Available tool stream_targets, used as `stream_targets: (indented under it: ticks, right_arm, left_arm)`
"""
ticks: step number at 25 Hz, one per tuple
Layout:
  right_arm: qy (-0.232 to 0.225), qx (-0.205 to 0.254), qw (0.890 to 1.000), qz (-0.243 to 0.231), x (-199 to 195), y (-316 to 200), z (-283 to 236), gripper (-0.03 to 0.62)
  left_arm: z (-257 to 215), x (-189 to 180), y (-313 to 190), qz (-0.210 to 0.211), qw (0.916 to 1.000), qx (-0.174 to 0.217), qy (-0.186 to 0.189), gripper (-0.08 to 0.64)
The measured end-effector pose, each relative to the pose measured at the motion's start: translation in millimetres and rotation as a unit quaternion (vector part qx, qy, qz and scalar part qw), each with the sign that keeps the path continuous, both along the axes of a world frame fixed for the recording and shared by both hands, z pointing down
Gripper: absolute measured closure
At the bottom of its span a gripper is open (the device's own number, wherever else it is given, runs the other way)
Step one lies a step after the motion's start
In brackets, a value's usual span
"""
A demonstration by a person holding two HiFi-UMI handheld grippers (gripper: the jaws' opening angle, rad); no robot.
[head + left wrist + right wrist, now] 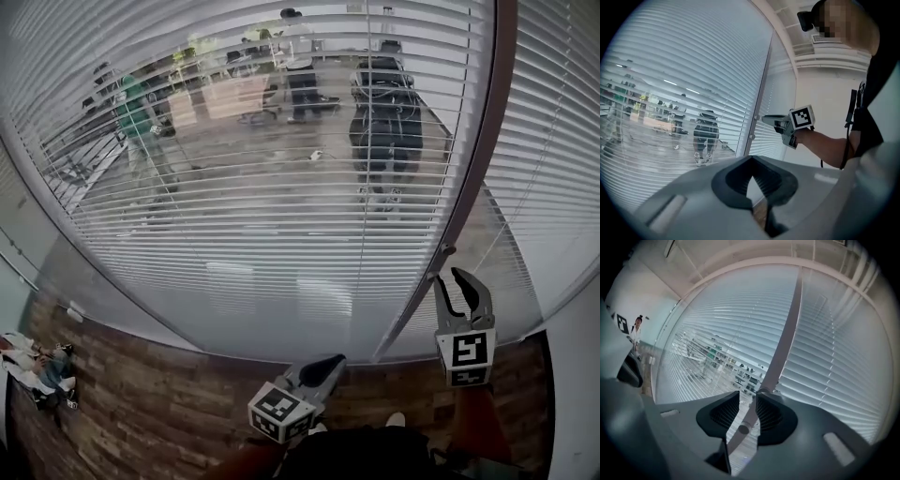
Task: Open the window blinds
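Hanging lowest in the head view, the left gripper (326,364) pointed up toward the glass from the bottom centre. Its grey plastic body carried a marker cube (279,412) printed with black-and-white squares. In the left gripper view its ribbed black pads (771,180) met at the tips with nothing between them.

Right of it and slightly higher, the right gripper (448,279) stood upright on a bare forearm (825,145), its own cube (467,352) facing the camera. The right gripper view showed its jaws apart with the wand (785,343) running between them. That wand was a slim, smooth, pale rod with a small round fitting (743,429) low in the gap. The rod lay close against the right-hand pad (768,413) and clear of the other, so it was not clamped.

From there the wand rose diagonally to the upper right of the head view. The floor (141,394) below was laid in brown, brick-like staggered planks.

Behind the wand, the window blinds (234,234) filled most of the frame as thin, white, horizontal slats strung on fine cords. They hung fully lowered and were tilted enough to show a room beyond the glass. Through them appeared a person in a green top (136,108) at upper left, another in a white top (298,47) at top centre, and a dark figure (384,122) to the right.
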State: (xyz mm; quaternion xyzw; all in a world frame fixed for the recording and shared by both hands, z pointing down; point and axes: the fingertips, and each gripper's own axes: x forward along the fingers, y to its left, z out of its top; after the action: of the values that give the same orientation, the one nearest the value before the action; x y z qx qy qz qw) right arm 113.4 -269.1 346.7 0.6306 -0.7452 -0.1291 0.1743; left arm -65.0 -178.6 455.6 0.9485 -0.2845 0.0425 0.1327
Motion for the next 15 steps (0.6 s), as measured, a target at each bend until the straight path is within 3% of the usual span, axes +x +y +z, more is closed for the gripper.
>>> stream_targets:
  ticks: [4,6,8,12,15]
  right_arm:
    - [-0.090,-0.039,0.994,-0.052,-6.2,13.1,25.5,0.525]
    - [-0.164,-0.063,0.981,-0.080,-12.5,21.7,42.3,0.566]
    - [-0.221,-0.083,0.967,-0.099,-14.2,27.5,65.8,0.566]
    - [-0.251,-0.124,0.957,-0.071,-29.6,66.3,89.4,0.566]
    - [-0.265,-0.135,0.952,-0.075,-28.5,74.9,95.2,0.566]
  left_arm:
    - [-5.5,-0.6,-12.6,0.001,1.0000,0.000,0.005,0.558]
    - [-3.9,-0.5,-20.7,0.003,1.0000,-0.005,0.004,0.559]
    - [7.1,1.2,-26.1,0.015,0.9998,-0.010,-0.001,0.558]
    - [8.4,-13.1,-15.0,0.036,0.9992,-0.017,-0.004,0.558]
    - [1.1,-3.4,-20.4,0.037,0.9991,-0.017,0.005,0.558]
